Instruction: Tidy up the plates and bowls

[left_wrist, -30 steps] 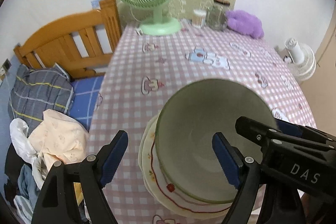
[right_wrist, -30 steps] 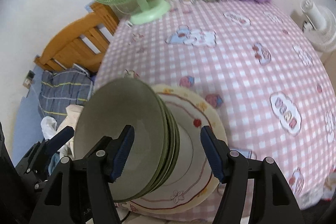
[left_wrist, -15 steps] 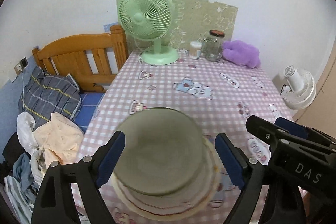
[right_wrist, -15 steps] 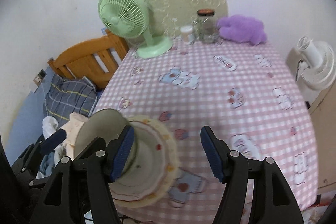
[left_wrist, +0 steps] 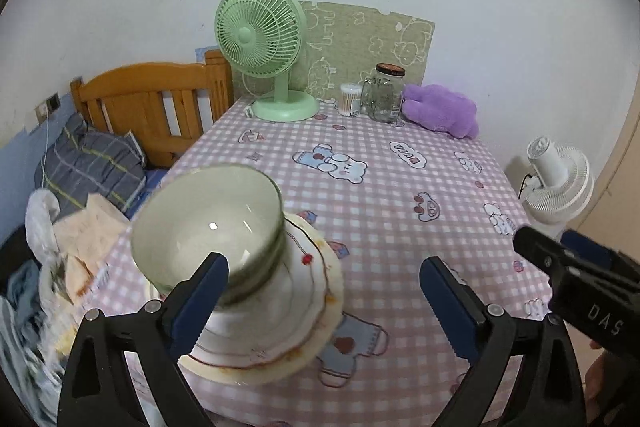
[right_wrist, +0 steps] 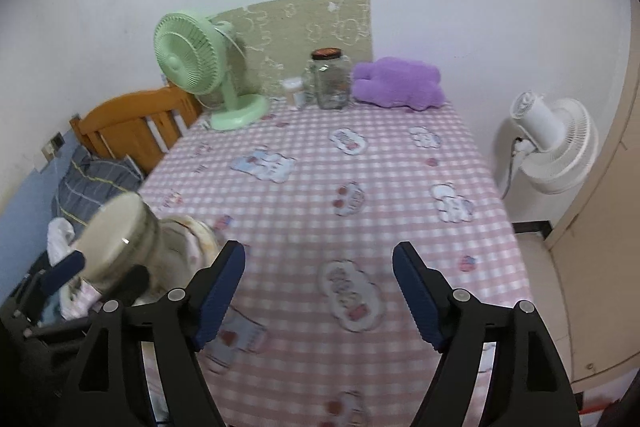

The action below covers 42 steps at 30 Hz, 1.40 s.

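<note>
Left wrist view: the left gripper (left_wrist: 322, 281) has its jaws spread wide and opening, with only a bare patch of the pink checked cloth of the desk (left_wrist: 384, 187) between its blue pads. The stack of green bowls (left_wrist: 208, 223) sits nested on the stack of plates (left_wrist: 276, 323), which have a red line and small flower marks. This pile rests at the near left corner of the desk, and the gripper's left finger (left_wrist: 200, 291) passes in front of it without pressing on it, as far as the blur allows. Taking the pile as the landmark, the green fan (left_wrist: 264, 47) stands well beyond it at the far edge of the desk; the glass jar (left_wrist: 382, 93) and the purple plush toy (left_wrist: 440, 111) lie beyond and to the right. The wooden bed frame (left_wrist: 152, 107) and bedding are off the desk to the left of the pile. The other gripper's black body enters at the right edge.

Right wrist view: the right gripper (right_wrist: 318, 281) is open too, its jaws opening, with nothing between them but the cloth. The bowls (right_wrist: 116, 235), blurred, sit on the plates (right_wrist: 192, 239) just left of this gripper's left finger, apart from it. The white fan (right_wrist: 552, 143) stands off the desk, far to the right of the pile.
</note>
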{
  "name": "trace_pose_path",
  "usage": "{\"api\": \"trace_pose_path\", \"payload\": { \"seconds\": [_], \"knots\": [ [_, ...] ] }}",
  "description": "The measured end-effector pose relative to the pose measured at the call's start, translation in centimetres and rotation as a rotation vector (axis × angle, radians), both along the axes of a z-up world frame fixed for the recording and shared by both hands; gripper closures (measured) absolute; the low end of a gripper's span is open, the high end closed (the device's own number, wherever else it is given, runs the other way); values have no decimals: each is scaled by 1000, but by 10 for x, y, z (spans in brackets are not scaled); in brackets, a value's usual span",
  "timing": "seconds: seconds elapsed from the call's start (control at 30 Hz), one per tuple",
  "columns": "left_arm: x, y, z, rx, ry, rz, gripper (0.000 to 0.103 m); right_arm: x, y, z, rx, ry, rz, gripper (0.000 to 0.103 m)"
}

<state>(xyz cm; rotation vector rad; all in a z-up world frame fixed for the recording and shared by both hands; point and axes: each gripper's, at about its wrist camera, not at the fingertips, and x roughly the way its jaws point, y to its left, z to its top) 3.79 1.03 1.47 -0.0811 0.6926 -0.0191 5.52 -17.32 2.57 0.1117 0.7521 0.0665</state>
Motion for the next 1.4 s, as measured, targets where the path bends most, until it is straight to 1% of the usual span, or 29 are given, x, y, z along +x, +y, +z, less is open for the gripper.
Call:
{"api": "trace_pose_path", "payload": {
  "seconds": [0.07,0.17,0.3,0.4,0.53,0.6,0.73,0.77,0.9,1.03,1.17,1.4],
  "knots": [
    [-4,-4,-5,-7,-8,12,5,-5,-11,-7,-11,1,3,24],
    [-10,-12,-13,24,-21,17,5,-12,-21,-15,-23,-7,6,24],
    [-16,-12,-23,29,-2,22,5,-23,-23,-25,-38,-27,1,24],
    [-18,-7,-31,32,14,17,5,-30,-16,-32,-42,-31,-5,24],
    [-23,2,-36,40,6,-9,5,-37,-2,-38,-32,-33,-10,24],
    [-24,6,-41,43,0,-29,5,-43,5,-39,-38,-50,-14,24],
    [-30,15,-49,45,-16,-58,5,-53,20,-46,-47,-74,-38,18],
    [-31,18,-50,43,-18,-62,5,-55,23,-48,-46,-74,-43,17],
    [-35,24,-50,43,-29,-67,5,-60,32,-53,-43,-70,-64,17],
    [-39,24,-46,30,-59,-94,5,-65,32,-50,-46,-96,-87,16],
    [-42,22,-49,33,-62,-106,4,-69,31,-52,-42,-101,-102,16],
    [-45,24,-49,28,-67,-101,3,-75,31,-52,-38,-105,-118,16]
  ]
}}
